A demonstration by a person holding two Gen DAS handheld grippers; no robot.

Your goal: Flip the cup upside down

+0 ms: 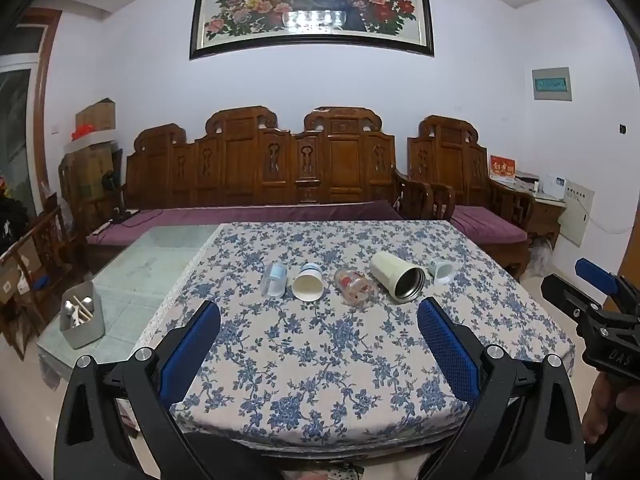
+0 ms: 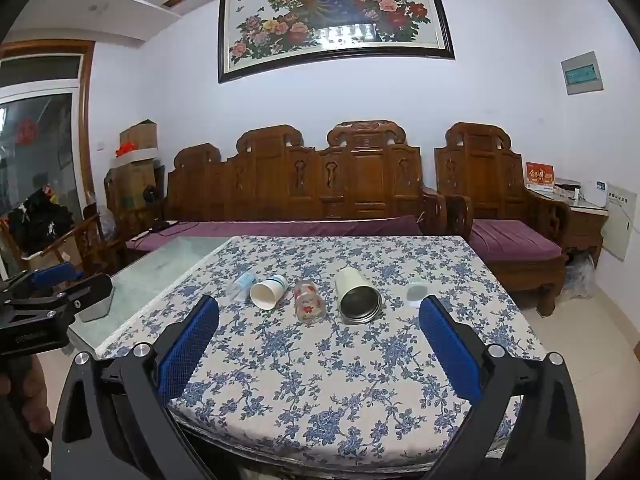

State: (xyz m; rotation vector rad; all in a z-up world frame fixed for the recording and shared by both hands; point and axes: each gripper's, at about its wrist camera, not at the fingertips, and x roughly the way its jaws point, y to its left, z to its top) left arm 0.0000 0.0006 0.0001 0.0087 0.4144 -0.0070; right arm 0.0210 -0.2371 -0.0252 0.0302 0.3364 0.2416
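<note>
five cups lie on their sides in a row across the floral worktop: a clear plastic cup (image 1: 274,279), a white paper cup (image 1: 307,282) with its mouth toward the camera, a clear glass with red print (image 1: 355,286), a cream steel-lined tumbler (image 1: 396,277), and a small pale cup (image 1: 441,270).

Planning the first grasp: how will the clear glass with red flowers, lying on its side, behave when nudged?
The clear glass cup with red flower print lies sideways on the floral tablecloth, so it probably rolls. It looks like smooth glass: likely slippery, breakable, and rigid.
</note>
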